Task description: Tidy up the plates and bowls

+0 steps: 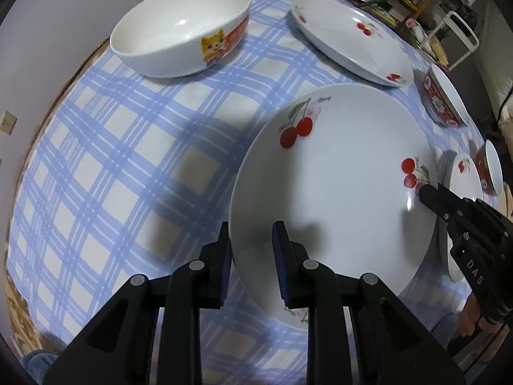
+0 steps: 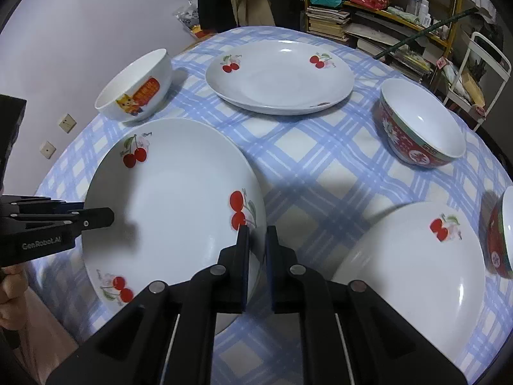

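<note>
Left wrist view: the left gripper (image 1: 251,256) has its fingers clamped across the near rim of the plate (image 1: 333,179), which looks raised off the tabletop (image 1: 128,160), likely for stacking.

Right wrist view: the right gripper (image 2: 256,256) pinches the opposite rim, sharing the load. The plate faces up, tilted; being round, it has no long axis.

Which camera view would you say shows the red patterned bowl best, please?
The right wrist view: the red patterned bowl appears whole there, upright on the checked tablecloth, its white inside and red outside clear. In the left wrist view the bowl is squeezed at the right edge, distorted and small.
</note>
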`<action>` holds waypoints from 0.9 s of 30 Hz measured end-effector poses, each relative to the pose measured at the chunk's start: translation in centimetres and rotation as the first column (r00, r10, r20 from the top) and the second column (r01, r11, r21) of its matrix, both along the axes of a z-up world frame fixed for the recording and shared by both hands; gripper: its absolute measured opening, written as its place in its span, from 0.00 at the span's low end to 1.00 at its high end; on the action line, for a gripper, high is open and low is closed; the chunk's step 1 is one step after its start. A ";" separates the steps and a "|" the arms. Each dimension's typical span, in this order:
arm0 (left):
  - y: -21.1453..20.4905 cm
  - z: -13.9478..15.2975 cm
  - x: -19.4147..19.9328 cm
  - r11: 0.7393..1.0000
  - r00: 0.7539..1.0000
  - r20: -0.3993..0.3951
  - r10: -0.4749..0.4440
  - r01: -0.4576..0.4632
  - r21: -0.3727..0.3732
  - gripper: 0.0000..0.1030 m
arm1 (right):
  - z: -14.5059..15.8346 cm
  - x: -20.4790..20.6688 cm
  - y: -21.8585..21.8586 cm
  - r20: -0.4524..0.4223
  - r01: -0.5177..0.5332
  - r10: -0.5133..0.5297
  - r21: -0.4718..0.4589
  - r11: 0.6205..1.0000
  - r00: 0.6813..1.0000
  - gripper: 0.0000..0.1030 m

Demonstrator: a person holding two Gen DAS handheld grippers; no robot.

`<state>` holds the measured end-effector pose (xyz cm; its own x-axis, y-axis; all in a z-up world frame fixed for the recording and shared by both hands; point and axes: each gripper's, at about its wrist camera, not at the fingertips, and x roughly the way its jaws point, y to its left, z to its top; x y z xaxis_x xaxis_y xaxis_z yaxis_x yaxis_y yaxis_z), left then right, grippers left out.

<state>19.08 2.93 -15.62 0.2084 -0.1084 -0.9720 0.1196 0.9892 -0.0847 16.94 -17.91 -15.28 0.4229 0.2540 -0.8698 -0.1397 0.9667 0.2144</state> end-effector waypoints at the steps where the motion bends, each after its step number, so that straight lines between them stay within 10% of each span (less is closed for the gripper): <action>1: -0.1 0.3 -0.3 1.000 1.000 0.006 -0.013 0.013 0.000 0.23 | 0.2 -0.4 -0.1 -0.001 0.001 -0.001 0.007 1.000 1.000 0.10; 27: -0.9 -0.3 -5.4 0.994 0.989 -0.108 -0.099 0.094 -0.051 0.23 | -0.7 -7.2 -1.9 -0.132 0.104 -0.100 0.021 0.994 0.986 0.10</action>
<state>13.65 2.02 -15.88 0.0870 -0.1679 -0.9820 0.2015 0.9683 -0.1477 9.72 -19.80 -15.96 0.3315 0.2399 -0.9124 -0.0099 0.9680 0.2509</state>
